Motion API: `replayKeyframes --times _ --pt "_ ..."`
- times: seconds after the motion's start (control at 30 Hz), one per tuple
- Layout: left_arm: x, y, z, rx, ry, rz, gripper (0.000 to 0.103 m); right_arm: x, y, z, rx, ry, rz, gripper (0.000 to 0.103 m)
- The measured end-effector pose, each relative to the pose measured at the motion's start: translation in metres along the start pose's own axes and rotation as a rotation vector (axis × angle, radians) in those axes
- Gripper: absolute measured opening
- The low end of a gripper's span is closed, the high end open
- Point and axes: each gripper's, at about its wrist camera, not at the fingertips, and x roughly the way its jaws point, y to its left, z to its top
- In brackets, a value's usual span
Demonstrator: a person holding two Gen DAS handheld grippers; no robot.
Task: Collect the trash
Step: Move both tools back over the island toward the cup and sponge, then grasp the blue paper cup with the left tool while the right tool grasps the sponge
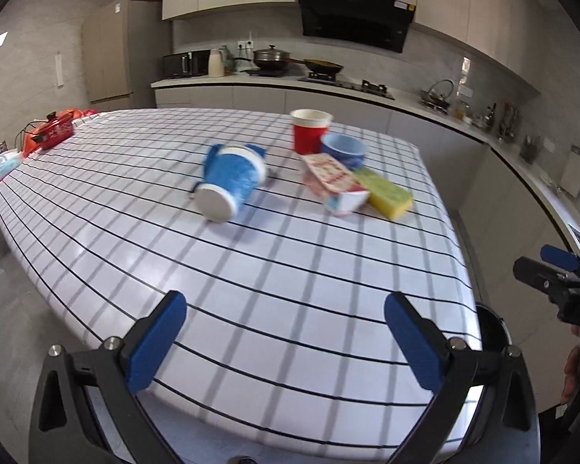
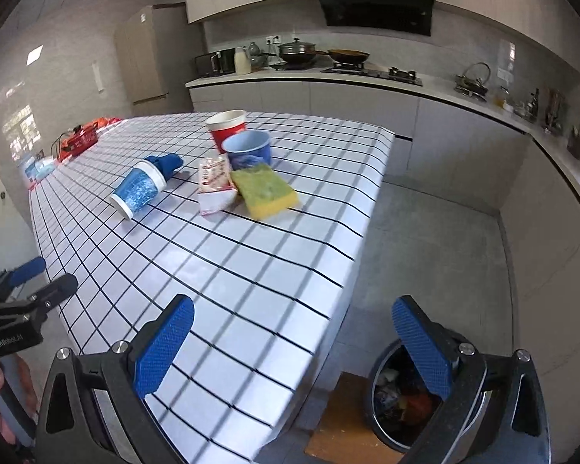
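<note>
Left gripper (image 1: 286, 342) and right gripper (image 2: 294, 346) both spread wide, empty, above the checked tabletop (image 1: 274, 270). Tipped blue paper cup (image 1: 230, 187) at 11 o'clock. Only the right wrist view shows the trash bin (image 2: 402, 398), 5 o'clock, on the floor.

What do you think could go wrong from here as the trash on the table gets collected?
1. The tipped blue cup lies on its side, so a nudge from the open left tool could roll it away.
2. The snack wrapper touches the sponge; grabbing it may drag the sponge along.
3. The bin sits below the table edge, so a drop may miss.
</note>
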Motion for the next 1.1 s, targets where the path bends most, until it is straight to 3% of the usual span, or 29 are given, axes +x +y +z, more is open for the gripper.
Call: replayKeyframes --times 0.23,0.6,0.73,1.1 --pt "0.03 0.031 0.021 0.025 0.006 0.009 0.097 0.043 0.027 0.026 -0.072 0.032 0.009 0.103" --pt "0.089 0.05 0.049 0.03 0.046 0.02 0.097 0.115 0.038 0.063 -0.126 0.091 0.014 0.102" --pt "0.108 0.053 0.061 0.029 0.053 0.021 0.097 0.15 0.037 0.075 -0.143 0.13 0.009 0.095" --pt "0.151 0.059 0.085 0.033 0.093 0.01 0.091 0.208 0.027 0.09 -0.158 0.2 0.022 0.09"
